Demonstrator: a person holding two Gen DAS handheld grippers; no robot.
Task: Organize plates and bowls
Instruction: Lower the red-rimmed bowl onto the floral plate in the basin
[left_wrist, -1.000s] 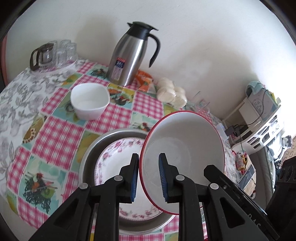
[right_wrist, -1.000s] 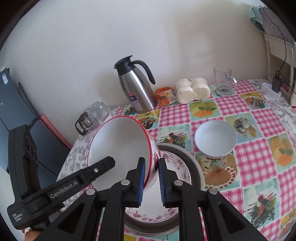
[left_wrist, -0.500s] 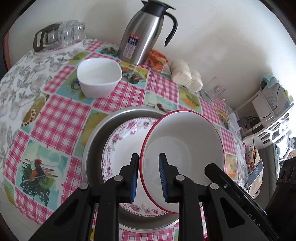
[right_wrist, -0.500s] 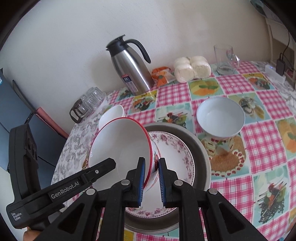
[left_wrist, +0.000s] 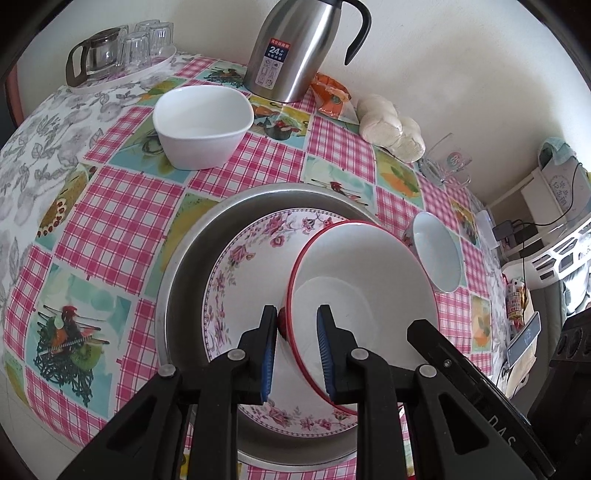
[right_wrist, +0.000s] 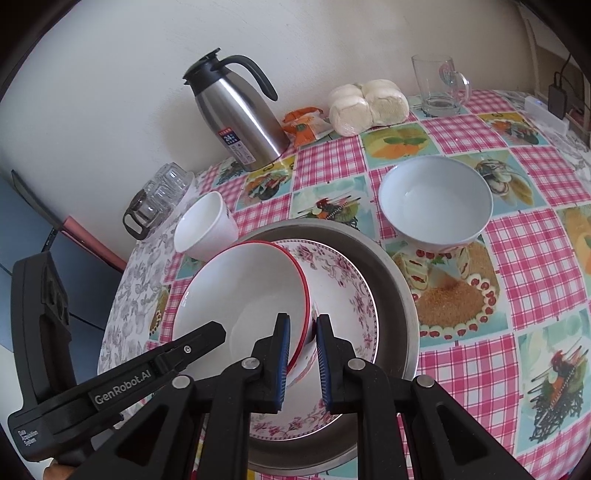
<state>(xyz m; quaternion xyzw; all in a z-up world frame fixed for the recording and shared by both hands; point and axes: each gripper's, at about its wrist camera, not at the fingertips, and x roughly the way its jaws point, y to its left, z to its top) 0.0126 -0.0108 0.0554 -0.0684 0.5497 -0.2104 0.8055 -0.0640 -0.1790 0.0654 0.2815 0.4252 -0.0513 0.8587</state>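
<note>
Red-rimmed bowl (left_wrist: 364, 291) clamped at opposite rims by left gripper (left_wrist: 296, 350) and right gripper (right_wrist: 301, 360), tilted over floral plate (left_wrist: 240, 291); square bowl (left_wrist: 203, 125) at 11 o'clock.

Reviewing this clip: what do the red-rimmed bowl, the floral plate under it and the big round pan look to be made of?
Red-rimmed bowl: probably glazed ceramic or melamine; smooth glossy white, painted red edge.
Floral plate: likely glazed porcelain; shiny white with printed pink flowers.
Pan: metal, seemingly stainless steel or aluminium; dull grey brushed sheen, thin rolled rim.
Both the left gripper and the right gripper clamp the bowl's rim.
</note>
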